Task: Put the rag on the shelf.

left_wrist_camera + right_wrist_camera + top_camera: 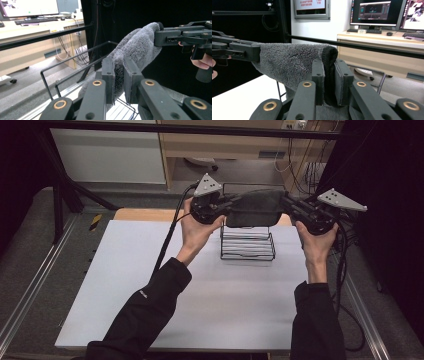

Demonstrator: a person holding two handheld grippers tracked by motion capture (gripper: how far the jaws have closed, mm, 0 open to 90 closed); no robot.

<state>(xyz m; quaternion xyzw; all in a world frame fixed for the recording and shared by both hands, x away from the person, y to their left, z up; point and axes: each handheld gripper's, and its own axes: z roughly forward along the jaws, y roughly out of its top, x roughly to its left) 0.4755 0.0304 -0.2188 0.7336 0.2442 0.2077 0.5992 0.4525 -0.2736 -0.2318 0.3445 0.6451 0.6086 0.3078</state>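
Together, Both Tools Hold a Grey Towel Over the Wire Rack

We see the left tool (231, 206) clamped on one end of the grey towel (255, 207), its two jaws pressed into the pile in the left gripper view (118, 80). The right tool (286, 205) pinches the opposite end, its jaws closed on the towel's dark stitched hem (329, 53) in the right gripper view (328, 82). Between them the towel (136, 47) hangs stretched in the air, held level just above the black wire rack (248, 245).

That rack stands on the white surface (150, 285) towards its far edge, and what we can see of its inside holds nothing. Its upper rim is covered by the towel in the high view, so we cannot tell whether cloth and wire touch. In the left gripper view the rack's top bars (75, 58) run beside the towel's lower edge, which is hidden behind the jaws.
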